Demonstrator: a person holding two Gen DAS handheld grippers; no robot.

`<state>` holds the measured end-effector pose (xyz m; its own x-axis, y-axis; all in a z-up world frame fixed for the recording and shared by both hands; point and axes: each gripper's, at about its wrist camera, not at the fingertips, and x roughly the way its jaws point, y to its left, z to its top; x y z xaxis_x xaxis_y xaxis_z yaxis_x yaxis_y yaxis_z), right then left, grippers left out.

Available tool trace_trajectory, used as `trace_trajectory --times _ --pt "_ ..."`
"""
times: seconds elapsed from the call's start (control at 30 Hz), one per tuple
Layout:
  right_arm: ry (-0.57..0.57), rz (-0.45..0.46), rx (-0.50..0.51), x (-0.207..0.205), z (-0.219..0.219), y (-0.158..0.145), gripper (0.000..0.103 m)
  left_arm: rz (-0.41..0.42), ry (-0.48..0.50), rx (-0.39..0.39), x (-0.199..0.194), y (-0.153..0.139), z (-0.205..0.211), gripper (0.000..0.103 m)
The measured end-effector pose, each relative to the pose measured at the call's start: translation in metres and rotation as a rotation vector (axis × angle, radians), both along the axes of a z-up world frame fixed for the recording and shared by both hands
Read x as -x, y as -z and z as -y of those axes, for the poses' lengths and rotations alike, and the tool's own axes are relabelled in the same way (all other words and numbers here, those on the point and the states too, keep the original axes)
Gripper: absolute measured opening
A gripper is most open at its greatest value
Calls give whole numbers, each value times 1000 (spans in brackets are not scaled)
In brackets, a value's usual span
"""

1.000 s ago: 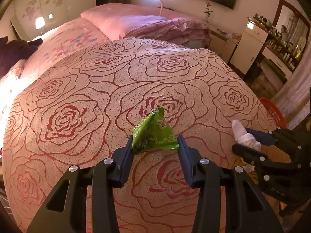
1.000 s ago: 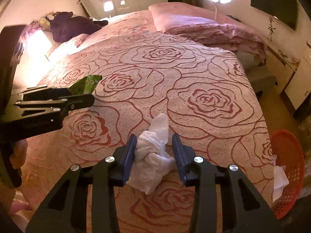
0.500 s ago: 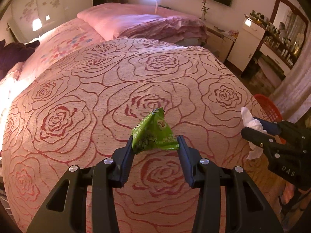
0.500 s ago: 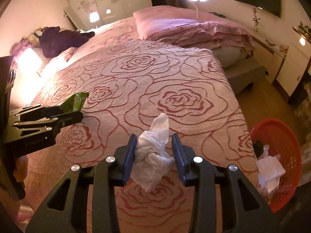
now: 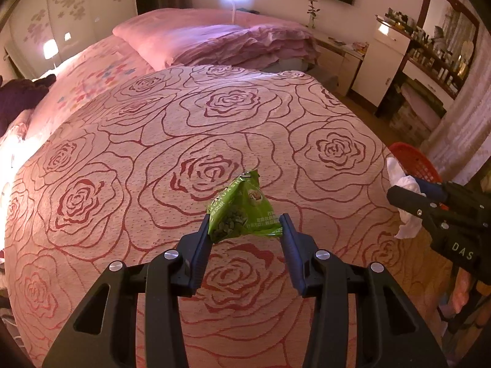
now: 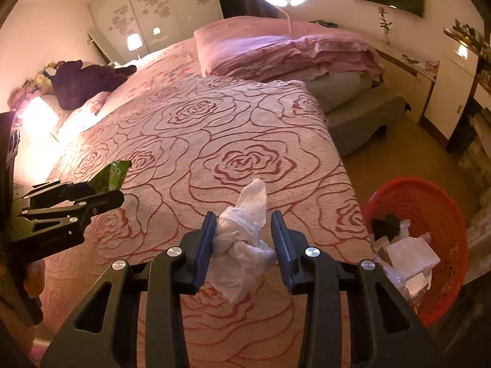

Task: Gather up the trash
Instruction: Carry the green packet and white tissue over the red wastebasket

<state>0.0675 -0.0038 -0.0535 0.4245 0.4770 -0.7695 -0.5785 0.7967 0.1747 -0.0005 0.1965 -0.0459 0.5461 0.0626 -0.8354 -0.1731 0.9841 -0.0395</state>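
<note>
Left gripper (image 5: 245,227) clamped a green foil snack packet (image 5: 242,211); right gripper (image 6: 242,233) clamped crumpled white tissue (image 6: 242,239). The red plastic basket (image 6: 442,211) held white paper scraps (image 6: 411,254).

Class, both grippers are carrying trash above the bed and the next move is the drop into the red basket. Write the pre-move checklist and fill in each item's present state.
1. Left gripper holds the green snack wrapper between both fingers: ok.
2. Right gripper grips the white crumpled tissue: ok.
3. Red basket is in view, on the floor beside the bed: ok.
4. Basket has room: ok, paper covers only part of it.
5. Either load is over the basket: not ok, both hang above the bedspread.
6. Tissue's loose tail won't snag: cannot tell.
</note>
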Motion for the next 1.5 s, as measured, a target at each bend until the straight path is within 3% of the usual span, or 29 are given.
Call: trace_trajectory --times 1.5 --pt "185 28 -55 -21 79 -14 36 11 148 -47 -34 -10 63 42"
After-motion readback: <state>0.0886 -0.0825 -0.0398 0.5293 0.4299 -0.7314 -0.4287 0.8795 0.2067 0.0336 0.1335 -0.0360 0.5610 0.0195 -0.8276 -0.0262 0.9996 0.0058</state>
